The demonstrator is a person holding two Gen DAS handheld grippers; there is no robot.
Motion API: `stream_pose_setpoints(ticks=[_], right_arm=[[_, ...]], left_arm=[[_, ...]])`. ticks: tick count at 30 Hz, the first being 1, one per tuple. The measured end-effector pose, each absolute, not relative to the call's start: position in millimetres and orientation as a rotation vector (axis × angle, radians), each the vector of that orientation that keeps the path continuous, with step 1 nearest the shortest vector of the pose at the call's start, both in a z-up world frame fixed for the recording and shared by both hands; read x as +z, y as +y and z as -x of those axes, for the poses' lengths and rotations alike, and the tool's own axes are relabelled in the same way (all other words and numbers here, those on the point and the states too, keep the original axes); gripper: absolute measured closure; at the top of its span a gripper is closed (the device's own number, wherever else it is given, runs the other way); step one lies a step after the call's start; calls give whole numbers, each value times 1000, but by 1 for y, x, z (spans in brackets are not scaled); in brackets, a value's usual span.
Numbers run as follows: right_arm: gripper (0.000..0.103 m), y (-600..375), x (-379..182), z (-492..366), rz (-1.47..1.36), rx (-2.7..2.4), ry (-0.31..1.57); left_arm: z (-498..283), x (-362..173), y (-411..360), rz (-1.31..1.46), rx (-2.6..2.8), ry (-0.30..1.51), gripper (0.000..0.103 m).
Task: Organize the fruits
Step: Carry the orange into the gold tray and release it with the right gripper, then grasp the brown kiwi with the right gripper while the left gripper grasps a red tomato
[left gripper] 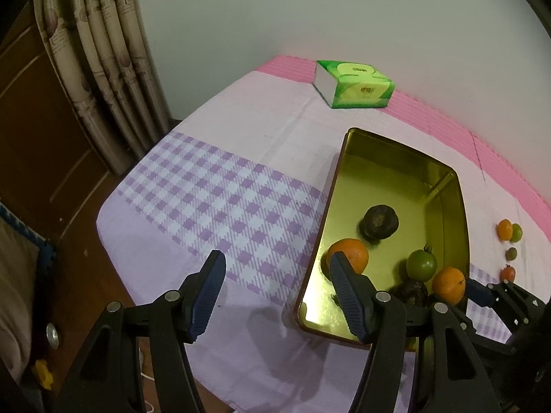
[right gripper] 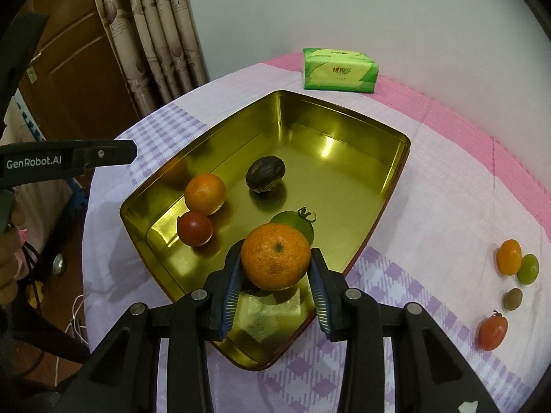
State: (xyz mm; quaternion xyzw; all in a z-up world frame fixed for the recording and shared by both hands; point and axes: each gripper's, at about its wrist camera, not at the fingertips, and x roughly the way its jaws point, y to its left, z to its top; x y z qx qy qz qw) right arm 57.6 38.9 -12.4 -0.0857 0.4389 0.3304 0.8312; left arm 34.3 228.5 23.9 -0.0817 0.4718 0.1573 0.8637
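A gold tin (right gripper: 344,120) stands on the purple checked cloth. My right gripper (right gripper: 275,261) hangs low over its near corner, pads against both sides of an orange (right gripper: 275,261). The same orange (left gripper: 447,285) shows by the tin's right wall (left gripper: 463,213), with the right gripper (left gripper: 478,290) behind it. In the tin lie another orange (right gripper: 205,192), a red tomato (right gripper: 194,229), a dark wrinkled fruit (right gripper: 265,173) and a green tomato (right gripper: 296,223). My left gripper (left gripper: 277,261) hovers open and empty at the tin's left edge.
Four small fruits lie on the cloth at the right: an orange one (right gripper: 509,256), a green one (right gripper: 528,268), a brown one (right gripper: 513,298) and a red-orange tomato (right gripper: 492,330). A green tissue pack (right gripper: 339,69) sits by the wall. Curtain and a wooden door stand left of the table.
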Motion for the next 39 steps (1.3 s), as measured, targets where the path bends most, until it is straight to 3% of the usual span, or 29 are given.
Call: stream_pose_setpoints(ticks=[8,21,39], right_arm=[[59,17,5,-58,116,676,870],[60,-158,-19,-112,52,265,911],[78,-187,-66,-155,-23,345,994]], left_arm=[[-35,22,225,166,324,994,39],[-38,18,219,123,324,1001,39],[-59,24,143,19,170,1023,39]])
